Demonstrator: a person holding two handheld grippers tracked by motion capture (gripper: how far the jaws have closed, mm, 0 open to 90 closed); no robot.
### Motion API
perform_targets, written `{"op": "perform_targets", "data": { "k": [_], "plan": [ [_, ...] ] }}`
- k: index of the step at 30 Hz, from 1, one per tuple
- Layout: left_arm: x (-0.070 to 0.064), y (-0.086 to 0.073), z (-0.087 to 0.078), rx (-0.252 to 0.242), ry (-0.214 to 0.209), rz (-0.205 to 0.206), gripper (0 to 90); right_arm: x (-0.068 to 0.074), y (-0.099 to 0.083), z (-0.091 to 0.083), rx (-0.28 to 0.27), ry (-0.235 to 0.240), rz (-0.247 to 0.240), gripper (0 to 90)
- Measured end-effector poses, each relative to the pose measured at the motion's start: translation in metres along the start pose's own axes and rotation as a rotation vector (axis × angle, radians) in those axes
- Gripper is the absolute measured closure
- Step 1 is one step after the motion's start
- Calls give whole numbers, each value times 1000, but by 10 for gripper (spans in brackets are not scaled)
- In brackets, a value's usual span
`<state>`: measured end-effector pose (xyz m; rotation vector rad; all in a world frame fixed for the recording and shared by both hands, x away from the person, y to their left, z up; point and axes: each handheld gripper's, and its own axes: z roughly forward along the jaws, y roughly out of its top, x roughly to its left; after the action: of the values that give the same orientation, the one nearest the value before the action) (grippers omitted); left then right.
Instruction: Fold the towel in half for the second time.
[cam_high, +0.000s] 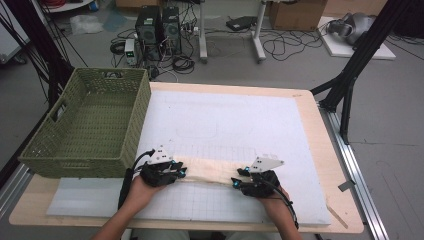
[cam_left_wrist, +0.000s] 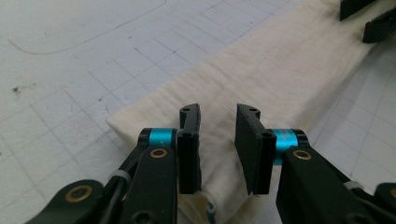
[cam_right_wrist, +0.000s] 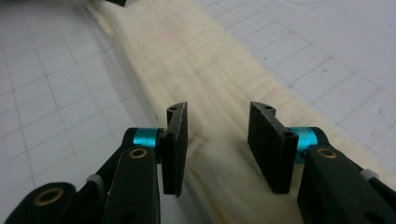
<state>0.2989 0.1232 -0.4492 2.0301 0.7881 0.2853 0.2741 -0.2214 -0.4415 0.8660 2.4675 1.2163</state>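
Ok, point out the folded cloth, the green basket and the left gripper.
folded cloth (cam_high: 210, 170), high view, middle of the strip.
green basket (cam_high: 132, 125), high view, right wall.
left gripper (cam_left_wrist: 218, 135), left gripper view, between its open jaws.

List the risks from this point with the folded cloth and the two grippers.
1. Both the left gripper and right gripper are open over the cream cloth, one at each end; closing unevenly could catch only the top layer and undo the fold.
2. The green basket sits close beside the left gripper, which might bump its wall when lifting.
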Motion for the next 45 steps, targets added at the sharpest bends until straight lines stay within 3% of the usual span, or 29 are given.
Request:
{"op": "perform_targets", "data": {
  "k": [7, 10, 12, 18, 32, 37, 45],
  "plan": [
    [0, 0, 0, 1, 1, 1, 702, -12, -16, -25, 5, -71, 37, 611],
    [-1, 0, 0, 5, 3, 4, 703, -20, -26, -36, 32, -127, 42, 622],
    [-1, 0, 0, 11, 5, 7, 704, -24, -34, -39, 38, -137, 54, 622],
    [0, -2, -2, 19, 6, 3, 704, -27, -41, -44, 18, -134, 69, 623],
    [1, -7, -15, 31, -7, -12, 704, -27, -43, -48, 20, -74, 85, 582],
    [5, -3, -23, -89, 12, -14, 677, -27, -43, -54, -17, -79, 90, 502],
    [12, 3, -33, -209, 52, -38, 534, -31, -42, -72, -121, -175, 106, 360]
  ]
}}
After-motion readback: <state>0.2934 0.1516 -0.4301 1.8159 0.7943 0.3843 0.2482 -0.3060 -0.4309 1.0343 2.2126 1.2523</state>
